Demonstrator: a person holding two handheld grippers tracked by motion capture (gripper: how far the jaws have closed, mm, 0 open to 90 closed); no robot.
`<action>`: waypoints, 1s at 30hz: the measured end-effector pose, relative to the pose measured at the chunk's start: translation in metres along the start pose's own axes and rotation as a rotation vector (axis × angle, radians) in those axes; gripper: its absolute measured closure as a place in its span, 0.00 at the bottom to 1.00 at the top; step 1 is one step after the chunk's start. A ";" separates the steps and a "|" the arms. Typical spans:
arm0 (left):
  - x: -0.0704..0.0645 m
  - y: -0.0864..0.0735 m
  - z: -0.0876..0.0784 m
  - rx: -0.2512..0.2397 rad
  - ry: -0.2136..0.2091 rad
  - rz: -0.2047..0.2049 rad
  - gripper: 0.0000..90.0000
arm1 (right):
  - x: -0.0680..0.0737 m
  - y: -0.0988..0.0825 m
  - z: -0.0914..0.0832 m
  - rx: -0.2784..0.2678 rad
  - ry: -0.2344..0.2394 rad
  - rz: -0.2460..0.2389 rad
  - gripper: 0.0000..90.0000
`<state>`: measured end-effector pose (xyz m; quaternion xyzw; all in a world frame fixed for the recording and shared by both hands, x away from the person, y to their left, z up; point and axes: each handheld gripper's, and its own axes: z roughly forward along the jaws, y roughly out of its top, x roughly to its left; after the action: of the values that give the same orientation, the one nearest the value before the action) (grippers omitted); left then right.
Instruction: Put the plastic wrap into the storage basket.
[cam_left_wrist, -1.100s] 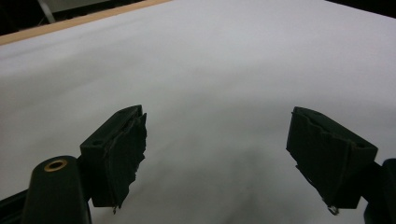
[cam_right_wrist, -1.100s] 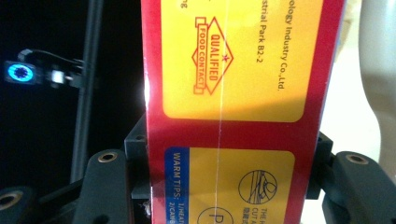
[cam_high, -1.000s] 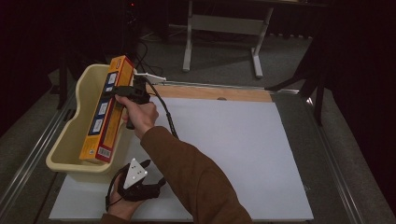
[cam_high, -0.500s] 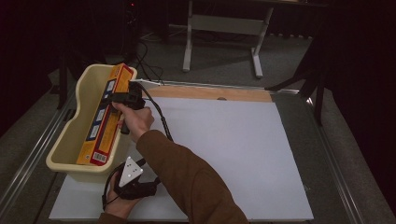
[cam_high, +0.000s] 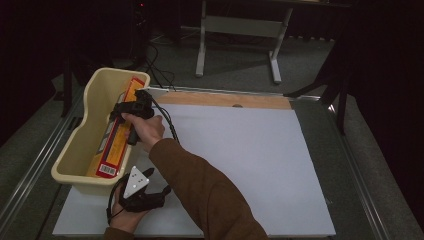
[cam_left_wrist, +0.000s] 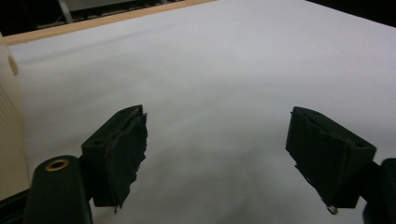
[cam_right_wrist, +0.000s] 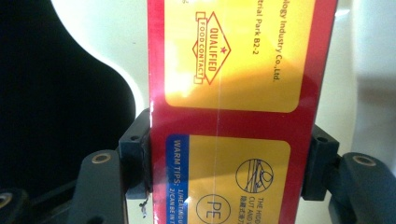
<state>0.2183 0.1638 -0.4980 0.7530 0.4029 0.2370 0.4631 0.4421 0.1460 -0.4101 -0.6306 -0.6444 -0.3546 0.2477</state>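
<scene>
A long red and yellow box (cam_high: 116, 142) lies in a cream tub (cam_high: 80, 135) at the left of the high view. The tub sits on the left edge of a big white sheet (cam_high: 240, 160) that covers the table. The box leans along the tub's right wall, with its barcode end toward the bottom of the frame.

The right gripper (cam_high: 120, 111) reaches over the tub's right rim. In the right gripper view, the right gripper (cam_right_wrist: 229, 172) has a black jaw on each side of the box (cam_right_wrist: 233, 93). The jaws have just been opening, so they look right at the box's edges and I cannot tell if they squeeze it.

The left gripper (cam_high: 137, 192) rests on the white sheet at the bottom left, just beside the tub. In the left gripper view, the left gripper (cam_left_wrist: 215, 163) has its jaws spread wide with nothing between them, above the bare sheet (cam_left_wrist: 224, 70).
</scene>
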 end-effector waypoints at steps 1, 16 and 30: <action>-0.001 0.000 0.000 0.002 -0.001 0.000 0.23 | 0.000 0.000 0.000 -0.003 -0.006 -0.004 0.40; 0.002 0.000 0.000 0.003 0.007 -0.008 0.22 | 0.013 -0.014 -0.001 -0.038 -0.095 -0.112 0.36; 0.003 0.001 0.002 0.008 0.007 -0.008 0.22 | 0.015 -0.023 -0.030 -0.001 0.005 -0.231 0.39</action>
<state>0.2224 0.1648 -0.4980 0.7524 0.4083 0.2362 0.4598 0.4147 0.1334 -0.3831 -0.5514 -0.7120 -0.3825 0.2066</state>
